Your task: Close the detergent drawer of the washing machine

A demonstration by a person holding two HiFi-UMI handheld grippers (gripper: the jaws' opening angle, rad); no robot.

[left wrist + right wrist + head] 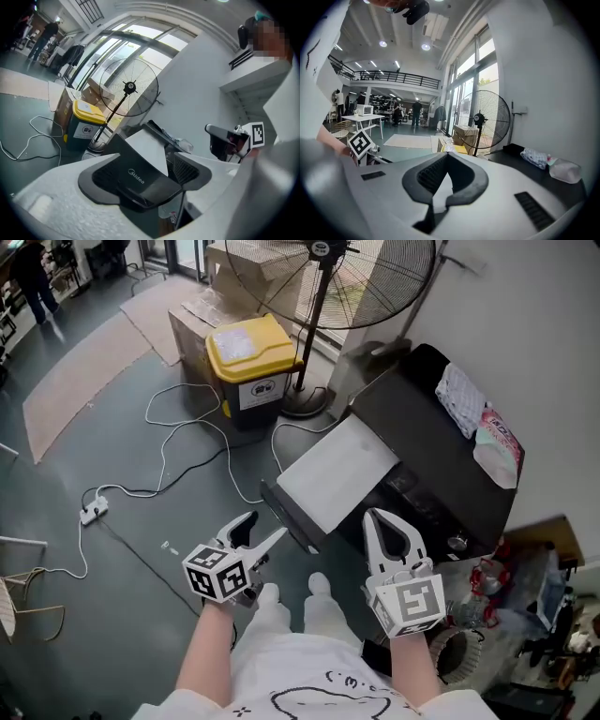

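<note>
left tool (265, 526), jaws wide, hovers at 7 o'clock of the pulled-out detergent drawer (333, 474), likely lined up to push its front in; right tool (382, 519), pinched together on nothing, idles at 5 o'clock.

At right, washing machine (441, 465) with drawer (330, 479) jutting leftward, bin (251, 362) and fan (361, 282) beyond, cloth (461, 397) on top

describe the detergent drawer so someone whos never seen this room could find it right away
Find the black-topped washing machine, just right of the big standing fan. The detergent drawer juts from its front toward the person, a flat white slab ending in a dark front panel. Nothing else on the machine sticks out like that.
</note>
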